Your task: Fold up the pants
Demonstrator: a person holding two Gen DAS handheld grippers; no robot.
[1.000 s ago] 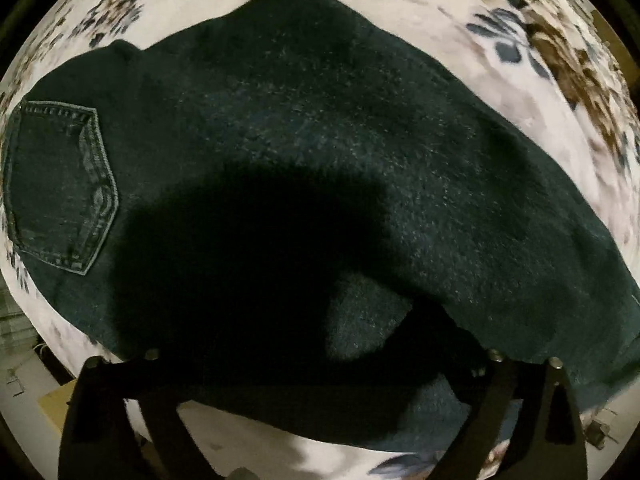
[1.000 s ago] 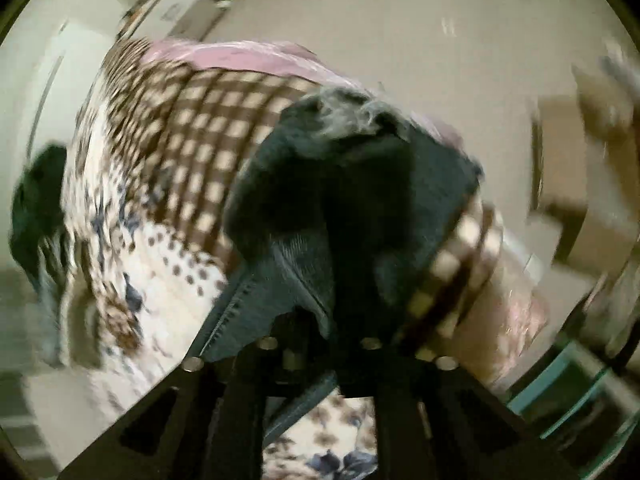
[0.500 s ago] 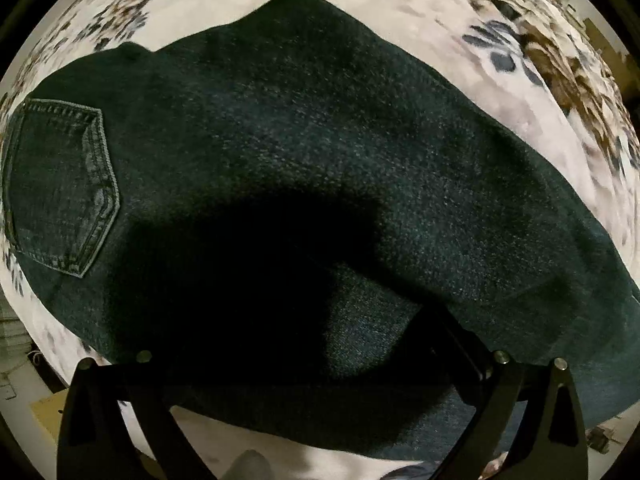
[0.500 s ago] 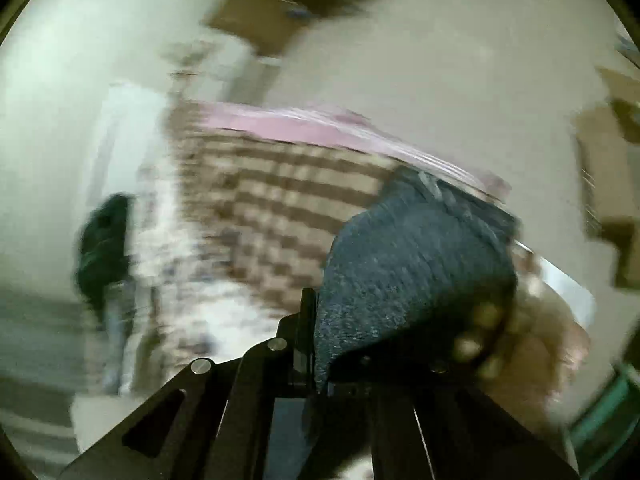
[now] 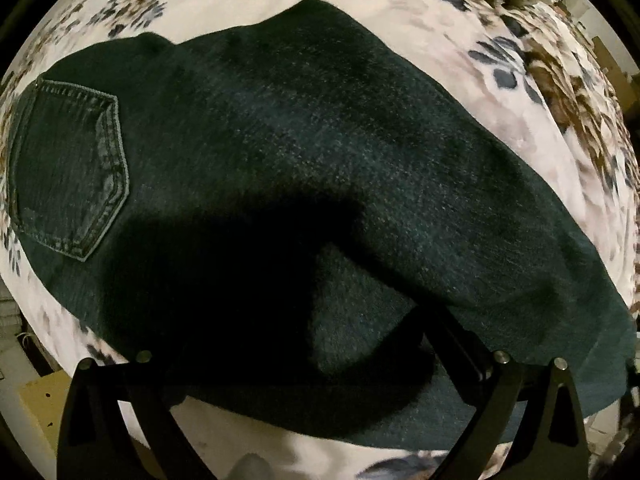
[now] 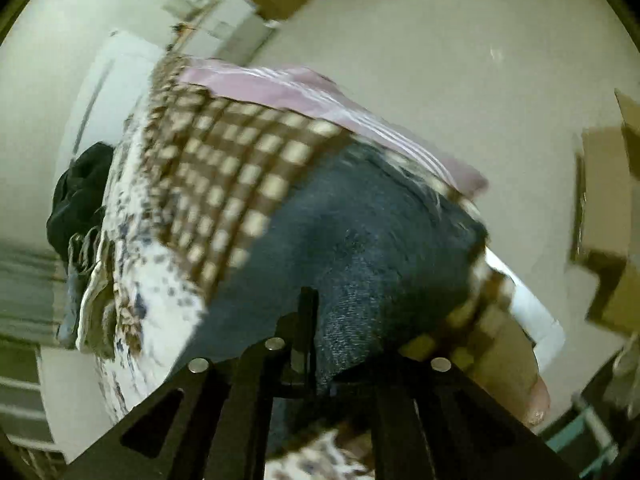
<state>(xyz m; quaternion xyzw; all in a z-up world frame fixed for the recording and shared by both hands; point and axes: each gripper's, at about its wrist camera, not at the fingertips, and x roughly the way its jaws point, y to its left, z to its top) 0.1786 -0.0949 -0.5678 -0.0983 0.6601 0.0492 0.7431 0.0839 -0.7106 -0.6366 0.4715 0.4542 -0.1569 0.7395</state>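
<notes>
Dark denim: the pants (image 5: 304, 168) lie spread over the bed's floral sheet (image 5: 460, 60), seat end to the left with a back pocket (image 5: 68, 168) showing, leg running off to the right.

Step in hand, as I judge it: carrying the leg end over to make a fold. The right tongs (image 6: 308, 344) are closed on a bunch of the denim (image 6: 360, 248), hem end raised above a checked blanket (image 6: 240, 168). To do it well: keep the cloth taut, bring the hem across square to the seat end, lay it down edge to edge before letting go. The left tongs (image 5: 320, 364) stand wide, one finger low left, the other partly under a raised lip of denim at lower right. Best used to pin the fold line flat.

Hard to make out:
- Right wrist view is motion-blurred; how much cloth is pinched is unclear.
- A heavy shadow covers the middle of the pants in the left wrist view; creases there unreadable.
- Waistband and the far leg end cut off by the lens rim.
- Whether the left right-hand finger touches the cloth: cannot tell.
</notes>
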